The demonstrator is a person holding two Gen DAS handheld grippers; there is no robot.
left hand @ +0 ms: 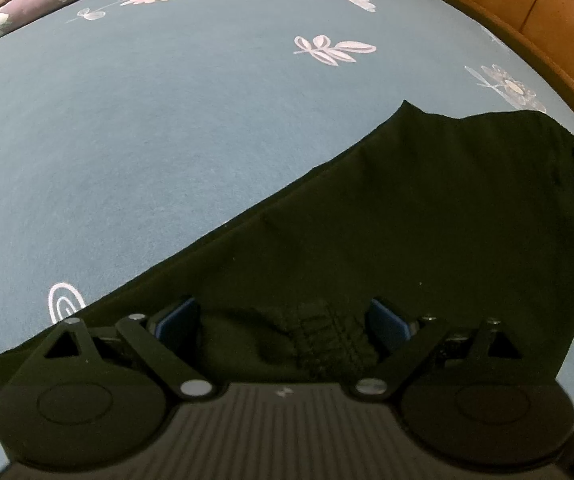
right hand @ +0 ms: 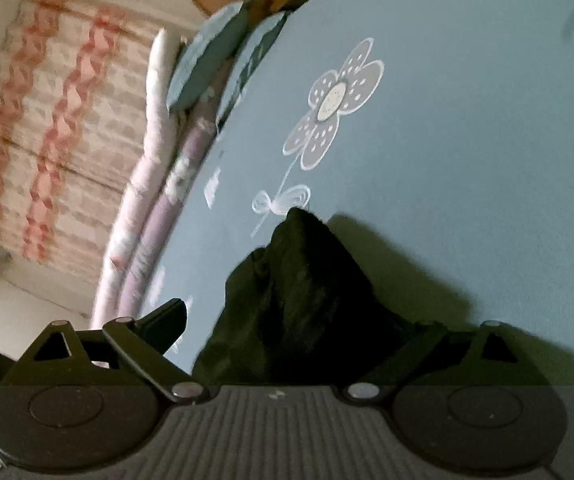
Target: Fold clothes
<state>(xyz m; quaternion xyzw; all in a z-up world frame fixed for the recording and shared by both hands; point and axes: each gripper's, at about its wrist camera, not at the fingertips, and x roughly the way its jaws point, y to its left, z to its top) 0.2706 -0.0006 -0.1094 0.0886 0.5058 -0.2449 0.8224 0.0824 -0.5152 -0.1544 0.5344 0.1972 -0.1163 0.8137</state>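
**Black garment spread on the bed, first fold not yet made**

Black, matte, soft-looking fabric: the dark garment lies on the blue bed sheet printed with pale flowers, mostly flat, one long straight edge running diagonally across the left wrist view. A gathered, ribbed band like an elastic waistband sits at its near end, bunched into small pleats, so it may be shorts or trousers, though I cannot tell which. The far end is uneven, rising to a small peak.

The left gripper has its blue-padded fingers spread wide on either side of that gathered band, released and not pinching it. Whether they touch the cloth is unclear.

In the right wrist view a hump of the same black cloth stands up between the right gripper fingers; one finger shows and the other is hidden by fabric and shadow, so I cannot tell whether it grips.

Judging by this, the step in hand is taking hold of the waistband end before a fold. The next move likely calls for closing on the band through both layers and lifting evenly so the limp cloth does not sag or twist.

Beyond the sheet lie a rolled lilac floral quilt, a wooden bed frame and a pink-patterned curtain.
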